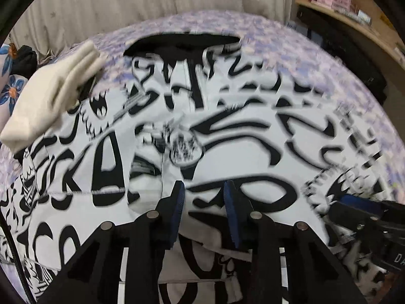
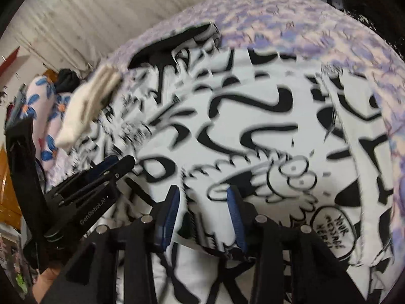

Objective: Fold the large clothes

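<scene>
A large white garment with a black graffiti print (image 1: 227, 131) lies spread on the bed; it also fills the right wrist view (image 2: 253, 126). Its black collar (image 1: 182, 43) points to the far side. My left gripper (image 1: 203, 190) is open just above the garment's near part, fabric showing between its blue pads. My right gripper (image 2: 203, 192) is open too, with a bunched fold of the garment lying between its fingers. The right gripper also shows at the right edge of the left wrist view (image 1: 359, 207), and the left gripper at the left of the right wrist view (image 2: 111, 169).
The bed has a lilac patterned cover (image 1: 303, 50). A folded cream cloth (image 1: 50, 96) lies at the garment's far left. A flowered pillow (image 2: 43, 106) and a dark item are beyond it. A curtain hangs behind the bed. A wooden shelf (image 1: 354, 7) with boxes stands at the right.
</scene>
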